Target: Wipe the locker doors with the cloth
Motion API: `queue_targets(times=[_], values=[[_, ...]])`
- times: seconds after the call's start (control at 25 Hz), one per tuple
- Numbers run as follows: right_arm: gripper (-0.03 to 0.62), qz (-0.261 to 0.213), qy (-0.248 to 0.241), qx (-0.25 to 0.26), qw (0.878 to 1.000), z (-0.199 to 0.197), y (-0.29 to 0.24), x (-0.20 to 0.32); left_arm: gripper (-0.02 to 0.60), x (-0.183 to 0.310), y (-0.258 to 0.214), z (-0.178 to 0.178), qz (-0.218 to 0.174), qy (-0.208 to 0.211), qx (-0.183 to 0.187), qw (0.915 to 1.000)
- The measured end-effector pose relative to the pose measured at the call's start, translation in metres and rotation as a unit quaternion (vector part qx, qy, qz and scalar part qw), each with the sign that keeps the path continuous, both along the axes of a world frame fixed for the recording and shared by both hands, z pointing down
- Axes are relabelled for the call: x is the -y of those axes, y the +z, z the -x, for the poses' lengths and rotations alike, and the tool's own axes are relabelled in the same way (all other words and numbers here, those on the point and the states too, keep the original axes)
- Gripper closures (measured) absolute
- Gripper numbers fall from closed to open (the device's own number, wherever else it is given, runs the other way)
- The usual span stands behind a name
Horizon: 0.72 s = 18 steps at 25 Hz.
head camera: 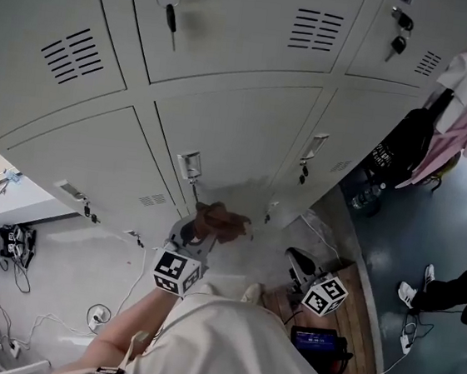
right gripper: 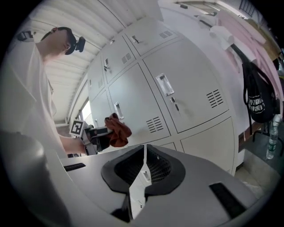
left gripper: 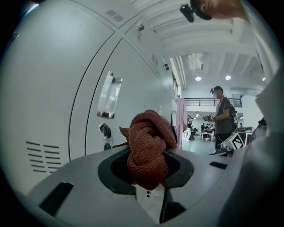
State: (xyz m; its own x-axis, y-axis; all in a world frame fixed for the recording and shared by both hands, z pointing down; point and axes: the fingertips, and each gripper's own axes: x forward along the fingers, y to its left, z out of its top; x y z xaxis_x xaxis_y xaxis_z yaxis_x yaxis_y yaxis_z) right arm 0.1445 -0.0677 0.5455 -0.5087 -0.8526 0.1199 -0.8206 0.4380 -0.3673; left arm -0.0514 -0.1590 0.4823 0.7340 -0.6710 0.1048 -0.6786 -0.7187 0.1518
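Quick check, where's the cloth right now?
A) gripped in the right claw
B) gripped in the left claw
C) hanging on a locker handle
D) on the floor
B: the left claw is shut on the reddish-brown cloth, while the right claw is shut with nothing in it.

Nothing can be read for certain. The bag (right gripper: 259, 99), far right of the jaws of the right gripper (right gripper: 144, 155), bears white print too small to make out.

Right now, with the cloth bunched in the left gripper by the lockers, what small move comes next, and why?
Probably press the cloth forward onto the locker door: the left gripper is shut on it beside the door, and contact looks unclear.
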Motion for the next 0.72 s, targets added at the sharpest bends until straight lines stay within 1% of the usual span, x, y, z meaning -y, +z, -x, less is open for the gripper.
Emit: queue_targets(times=[0.08, 0.24, 0.6, 0.72], values=[[0.565, -0.011, 0.006, 0.001, 1.000, -0.005, -0.006, -0.002, 0.469, -0.001, 0.011, 0.001, 0.012, -0.001, 0.000, 0.9999], [0.565, -0.026, 0.006, -0.004, 1.000, -0.005, -0.013, 0.001, 0.469, -0.005, 0.021, 0.001, 0.008, 0.006, 0.021, 0.9997], [0.566, -0.029, -0.028, -0.005, 0.999, 0.010, -0.015, 0.018, 0.469, 0.000, 0.026, 0.003, 0.008, 0.003, 0.027, 0.9996], [0.565, -0.026, -0.032, -0.010, 0.999, 0.011, -0.016, 0.021, 0.469, 0.000, 0.031, 0.000, 0.015, 0.011, 0.028, 0.9994]])
